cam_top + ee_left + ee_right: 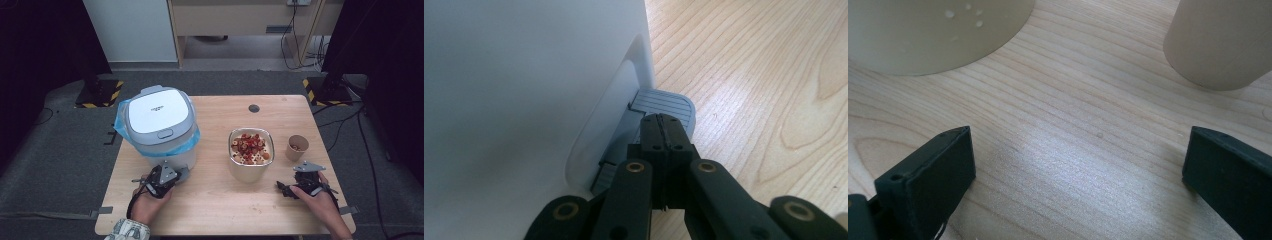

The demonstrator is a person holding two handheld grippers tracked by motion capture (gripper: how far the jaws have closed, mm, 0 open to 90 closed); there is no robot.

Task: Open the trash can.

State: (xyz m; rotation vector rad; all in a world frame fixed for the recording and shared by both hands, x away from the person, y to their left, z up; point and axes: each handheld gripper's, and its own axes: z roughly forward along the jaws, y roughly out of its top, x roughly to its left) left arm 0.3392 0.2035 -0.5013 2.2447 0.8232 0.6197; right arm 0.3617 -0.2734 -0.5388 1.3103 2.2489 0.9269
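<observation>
closed fingers (663, 131) apparently press white bin's (159, 122) ribbed grey pedal (665, 104).

Black claw (663, 131) links carry brass-coloured rivets.

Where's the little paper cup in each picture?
High view: the paper cup stands at the right of the table, beside the bowl.
Right gripper view: it is in the top right corner, with the bowl at top left.
Left gripper view: this camera faces the white bin and its grey pedal.
Shared landmark: the table's pale wood grain.
</observation>
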